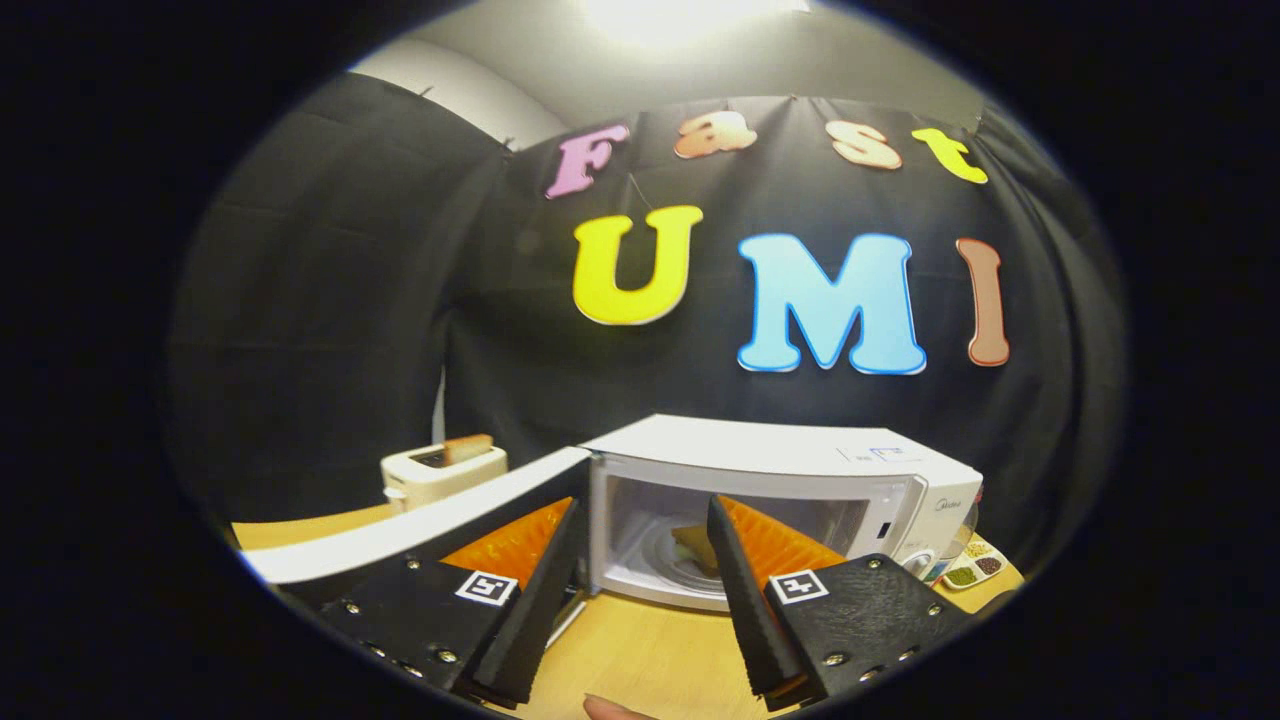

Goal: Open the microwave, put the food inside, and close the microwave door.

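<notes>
With food (694, 545) inside microwave (790, 470): closing step; gripper (645, 520) wide, empty; next swing door (420, 525) shut.

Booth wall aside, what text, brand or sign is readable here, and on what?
Brand mark on the microwave front panel: too blurred to read.
Sticker on the microwave's top: too small to read.
Square markers on the fingers of the open gripper: coded patterns, no words.

gripper (645, 520): fingers wide apart, holding nothing | fingers point forward, tips up and level | fingertip (612, 709) of a person peeks in below them
</notes>
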The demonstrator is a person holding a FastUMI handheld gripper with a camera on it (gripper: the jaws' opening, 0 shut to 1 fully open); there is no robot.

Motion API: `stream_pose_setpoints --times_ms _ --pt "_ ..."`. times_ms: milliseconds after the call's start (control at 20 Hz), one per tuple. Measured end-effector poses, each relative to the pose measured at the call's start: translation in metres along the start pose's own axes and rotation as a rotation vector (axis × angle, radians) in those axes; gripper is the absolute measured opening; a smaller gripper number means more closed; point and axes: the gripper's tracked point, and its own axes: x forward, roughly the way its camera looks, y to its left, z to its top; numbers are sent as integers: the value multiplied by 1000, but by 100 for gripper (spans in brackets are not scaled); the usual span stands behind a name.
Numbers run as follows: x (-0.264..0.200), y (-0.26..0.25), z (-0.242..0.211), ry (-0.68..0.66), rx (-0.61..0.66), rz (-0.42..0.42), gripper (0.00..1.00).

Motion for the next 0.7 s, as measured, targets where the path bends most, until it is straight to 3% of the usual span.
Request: stream_pose_setpoints --times_ms 150,400,700 --pt "-49 43 31 -57 4 104 77" --pt "-106 109 42 -54 53 278 77" --pt "-128 185 2 14 71 468 77"
